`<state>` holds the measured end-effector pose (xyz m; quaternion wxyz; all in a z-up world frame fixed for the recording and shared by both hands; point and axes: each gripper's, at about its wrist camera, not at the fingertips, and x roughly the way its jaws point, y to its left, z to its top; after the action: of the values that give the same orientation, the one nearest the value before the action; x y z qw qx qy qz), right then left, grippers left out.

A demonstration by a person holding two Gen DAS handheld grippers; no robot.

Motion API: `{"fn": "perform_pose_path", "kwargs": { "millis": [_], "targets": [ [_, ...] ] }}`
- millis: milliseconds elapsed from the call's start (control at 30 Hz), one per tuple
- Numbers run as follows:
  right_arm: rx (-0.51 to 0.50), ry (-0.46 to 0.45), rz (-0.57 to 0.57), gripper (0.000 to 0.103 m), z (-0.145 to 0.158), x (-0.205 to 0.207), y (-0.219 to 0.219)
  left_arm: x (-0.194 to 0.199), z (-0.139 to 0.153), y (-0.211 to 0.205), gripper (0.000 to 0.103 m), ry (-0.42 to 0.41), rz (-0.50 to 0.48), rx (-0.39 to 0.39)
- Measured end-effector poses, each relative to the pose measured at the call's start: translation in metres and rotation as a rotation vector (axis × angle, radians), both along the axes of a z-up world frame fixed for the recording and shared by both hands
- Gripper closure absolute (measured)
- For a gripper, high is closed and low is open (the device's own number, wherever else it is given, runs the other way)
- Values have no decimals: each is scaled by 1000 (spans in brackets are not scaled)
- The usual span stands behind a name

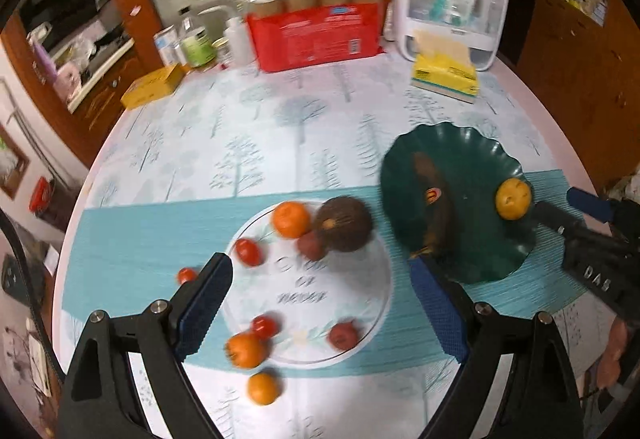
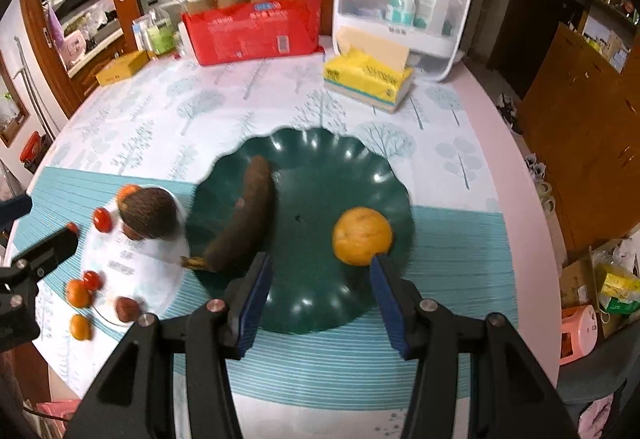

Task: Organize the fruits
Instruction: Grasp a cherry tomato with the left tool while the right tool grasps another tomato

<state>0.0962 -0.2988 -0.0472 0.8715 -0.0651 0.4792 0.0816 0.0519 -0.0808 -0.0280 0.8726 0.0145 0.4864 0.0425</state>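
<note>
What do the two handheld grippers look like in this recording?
Both match: the left gripper and right gripper have black angular frames with silver bolts, and fingers faced with textured blue pads. White letters mark the right gripper's body in the left view.

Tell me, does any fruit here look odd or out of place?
Yes. The banana in the green bowl is dark brown all over, badly overripe. Also, a small orange and a tomato lie off the white plate, on the tablecloth.

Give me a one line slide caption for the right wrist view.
Open right gripper above a green scalloped bowl holding a yellow-orange citrus fruit and a browned banana.
</note>
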Motion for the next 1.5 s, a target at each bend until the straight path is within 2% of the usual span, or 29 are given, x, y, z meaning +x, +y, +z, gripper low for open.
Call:
{"fn": "perform_pose_path", "kwargs": {
  "millis": [233,467,667,833,1033,1200,1333,1500],
  "targets": [
    [19,-50,23,51,27,-15,52,-19,15,78,13,-14,69,-7],
    [25,-84,47,51,43,-31,110,-18,29,141,13,-54,85,5],
    [32,-125,109,52,44,-42,169,-10,12,180,13,-39,72,5],
    [46,-89,149,52,20,-36,211,-8,-22,196,13,-1,27,3],
    [102,10,174,52,-20,-21,238,-2,-71,214,13,64,-7,-79],
    [107,73,203,54,-50,-6,255,12,-112,218,22,142,-12,-118],
    [108,125,218,60,-72,7,264,21,-133,214,28,183,-18,-147],
    [92,181,224,61,-95,20,270,31,-151,209,29,220,-19,-185]
  ]
}}
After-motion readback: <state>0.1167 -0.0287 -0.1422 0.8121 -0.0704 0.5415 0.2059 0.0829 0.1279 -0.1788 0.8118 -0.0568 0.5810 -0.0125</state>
